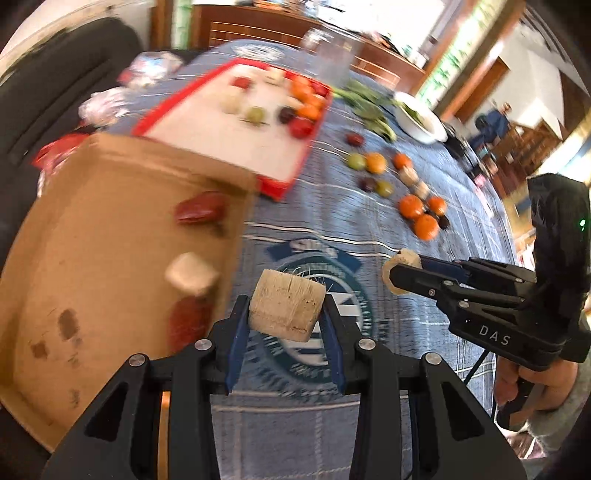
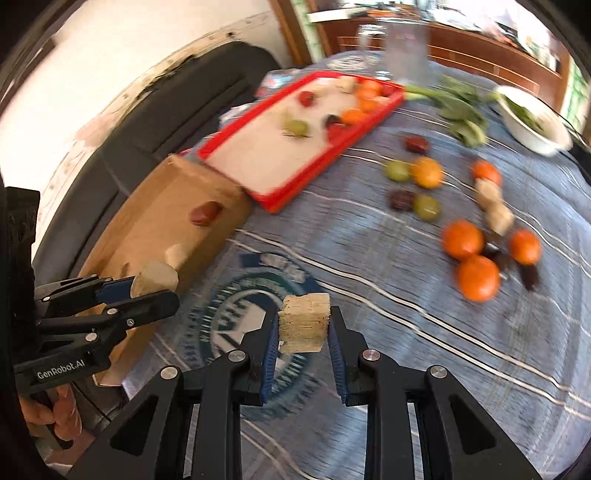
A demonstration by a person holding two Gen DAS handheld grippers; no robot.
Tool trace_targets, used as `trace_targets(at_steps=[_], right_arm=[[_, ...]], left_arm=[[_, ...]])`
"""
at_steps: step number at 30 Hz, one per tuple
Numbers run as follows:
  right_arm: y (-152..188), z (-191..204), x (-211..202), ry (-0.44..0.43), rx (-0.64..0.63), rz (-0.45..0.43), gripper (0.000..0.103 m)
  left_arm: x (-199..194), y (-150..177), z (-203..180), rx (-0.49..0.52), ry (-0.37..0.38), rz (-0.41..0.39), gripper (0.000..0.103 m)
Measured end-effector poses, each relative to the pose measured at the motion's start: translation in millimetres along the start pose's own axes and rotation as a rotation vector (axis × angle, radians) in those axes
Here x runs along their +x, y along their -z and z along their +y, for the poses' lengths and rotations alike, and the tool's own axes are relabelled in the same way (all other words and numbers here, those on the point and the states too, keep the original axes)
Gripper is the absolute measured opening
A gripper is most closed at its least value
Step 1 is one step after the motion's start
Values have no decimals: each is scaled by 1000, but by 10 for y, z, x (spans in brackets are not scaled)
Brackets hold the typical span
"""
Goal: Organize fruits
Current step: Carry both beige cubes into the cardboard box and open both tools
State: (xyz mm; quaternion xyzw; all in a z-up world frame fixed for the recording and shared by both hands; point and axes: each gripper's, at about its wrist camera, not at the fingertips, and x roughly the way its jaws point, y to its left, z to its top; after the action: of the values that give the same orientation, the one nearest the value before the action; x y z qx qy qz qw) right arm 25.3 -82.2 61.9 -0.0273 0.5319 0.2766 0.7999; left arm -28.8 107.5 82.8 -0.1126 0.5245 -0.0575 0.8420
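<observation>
Jaws pinch a pale, fibrous fruit chunk in each tool: the left gripper [image 1: 287, 314] clamps a cream, stringy-faced block [image 1: 286, 308], while the right gripper [image 2: 303, 325] squeezes a similar cut piece [image 2: 304, 322], both held above the blue plaid tablecloth [image 2: 388, 332]. Oranges [image 2: 476, 282], green and dark fruits lie scattered on the cloth; more sit in the red tray [image 2: 354, 138] beside a brown cardboard tray [image 1: 92, 258].

We see bright daylight, window [image 1: 388, 22] glare blown out up top, motion blur throughout, fisheye warp w/ dark corners.
</observation>
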Motion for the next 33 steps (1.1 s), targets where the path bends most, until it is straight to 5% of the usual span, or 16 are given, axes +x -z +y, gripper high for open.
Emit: trace_targets(at_steps=[14,33], right_arm=[[-208,926,243,-92,-180,40,26],[-371,1808,783,-140,-385,91,25]], left_arm=[[-428,397,981,-229,-76,-62,35],[-300,780,1040,-154,-11,58,35]])
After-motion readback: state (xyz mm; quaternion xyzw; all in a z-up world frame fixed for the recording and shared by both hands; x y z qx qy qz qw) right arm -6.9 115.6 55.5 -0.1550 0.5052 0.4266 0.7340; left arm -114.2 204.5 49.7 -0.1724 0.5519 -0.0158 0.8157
